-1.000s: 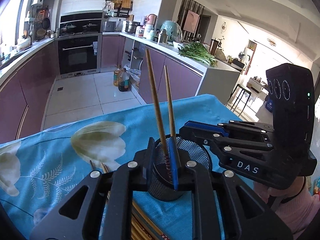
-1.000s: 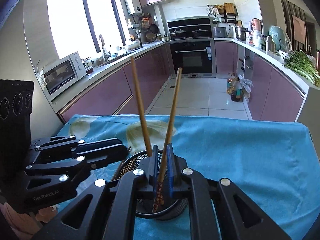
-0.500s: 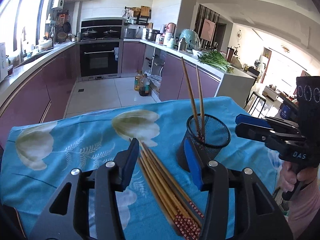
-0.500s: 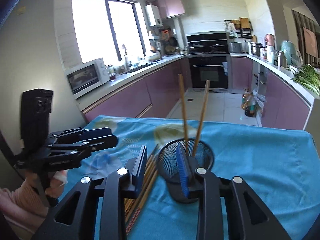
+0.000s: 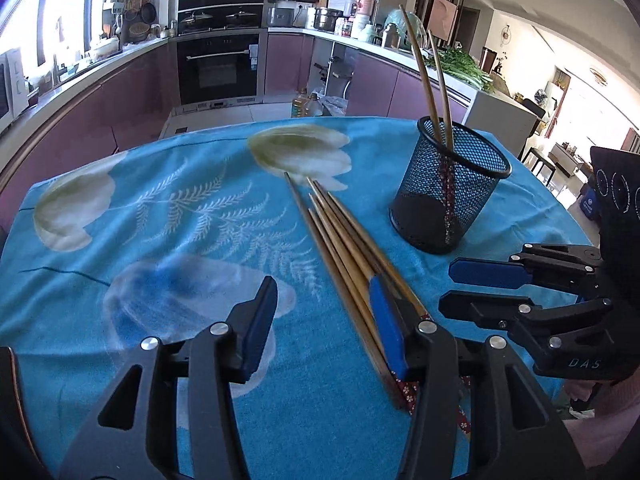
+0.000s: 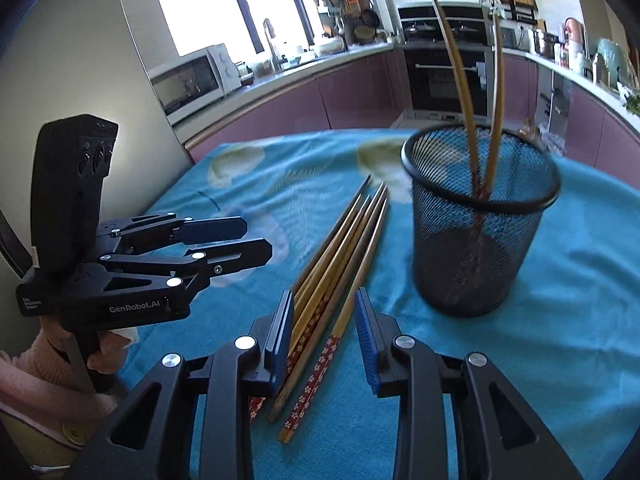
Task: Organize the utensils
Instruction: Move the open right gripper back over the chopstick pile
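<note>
A black mesh cup (image 5: 450, 184) stands on the blue cloth with two chopsticks (image 5: 430, 76) upright in it; it also shows in the right wrist view (image 6: 478, 220). Several bamboo chopsticks (image 5: 344, 248) with red patterned ends lie bundled on the cloth, left of the cup (image 6: 340, 256). My left gripper (image 5: 324, 328) is open and empty, low over the bundle's near end. My right gripper (image 6: 326, 340) is open and empty, its jaws on either side of the bundle's red ends. Each gripper shows in the other's view (image 5: 484, 292) (image 6: 240, 240).
The table (image 5: 132, 216) is covered by a blue flowered cloth; its far edge drops to the kitchen floor. Purple cabinets, an oven (image 5: 218, 68) and counters stand beyond. A microwave (image 6: 192, 80) sits on the left counter.
Both grippers released the two chopsticks into the cup, opened, drew back and came down over the bundle lying on the cloth.
</note>
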`<state>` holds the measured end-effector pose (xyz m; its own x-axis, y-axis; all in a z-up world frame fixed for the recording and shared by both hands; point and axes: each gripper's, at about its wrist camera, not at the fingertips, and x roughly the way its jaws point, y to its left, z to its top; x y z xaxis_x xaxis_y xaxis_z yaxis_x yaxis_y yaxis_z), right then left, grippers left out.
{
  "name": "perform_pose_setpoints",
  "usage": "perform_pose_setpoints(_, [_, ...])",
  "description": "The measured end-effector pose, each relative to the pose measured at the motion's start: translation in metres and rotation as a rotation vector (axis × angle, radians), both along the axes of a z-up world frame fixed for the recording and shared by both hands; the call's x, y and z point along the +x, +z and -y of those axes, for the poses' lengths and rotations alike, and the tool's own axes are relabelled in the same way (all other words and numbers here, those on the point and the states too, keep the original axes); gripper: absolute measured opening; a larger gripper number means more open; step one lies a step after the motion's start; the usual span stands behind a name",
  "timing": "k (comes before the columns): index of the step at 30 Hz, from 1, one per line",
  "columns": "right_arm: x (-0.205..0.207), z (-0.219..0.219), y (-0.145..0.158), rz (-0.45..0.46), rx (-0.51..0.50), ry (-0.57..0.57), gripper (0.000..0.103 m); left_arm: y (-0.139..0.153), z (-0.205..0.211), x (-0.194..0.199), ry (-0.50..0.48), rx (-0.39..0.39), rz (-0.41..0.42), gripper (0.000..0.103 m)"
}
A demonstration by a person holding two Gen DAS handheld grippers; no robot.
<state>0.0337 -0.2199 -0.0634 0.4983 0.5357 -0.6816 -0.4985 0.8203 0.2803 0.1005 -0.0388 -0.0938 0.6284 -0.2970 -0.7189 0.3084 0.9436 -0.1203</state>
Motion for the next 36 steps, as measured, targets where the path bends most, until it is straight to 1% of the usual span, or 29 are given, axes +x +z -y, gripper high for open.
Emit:
perform_pose_setpoints(6, [0.0, -0.011, -0.008, -0.017, -0.011, 0.008, 0.028, -0.01, 0.0, 0.0, 0.009, 0.009, -0.027, 0.048])
perform_pose_setpoints(8, [0.001, -0.015, -0.01, -0.023, -0.021, 0.013, 0.023, -0.012, 0.001, 0.0, 0.008, 0.012, -0.031, 0.048])
perform_pose_setpoints(11, [0.001, -0.018, -0.015, -0.033, -0.032, 0.014, 0.02, -0.015, 0.003, 0.0, 0.003, 0.016, -0.035, 0.048])
perform_pose_setpoints(14, [0.0, -0.016, -0.02, -0.045, -0.03, 0.008, 0.02, -0.017, 0.005, 0.0, -0.002, 0.02, -0.039, 0.048])
perform_pose_setpoints(26, [0.001, -0.012, -0.018, -0.043, -0.046, -0.018, 0.019, -0.022, 0.011, 0.003, -0.013, 0.016, -0.051, 0.048])
perform_pose_setpoints(36, [0.007, -0.008, -0.02, -0.071, -0.039, -0.038, 0.017, -0.027, 0.019, 0.008, -0.027, 0.02, -0.06, 0.048])
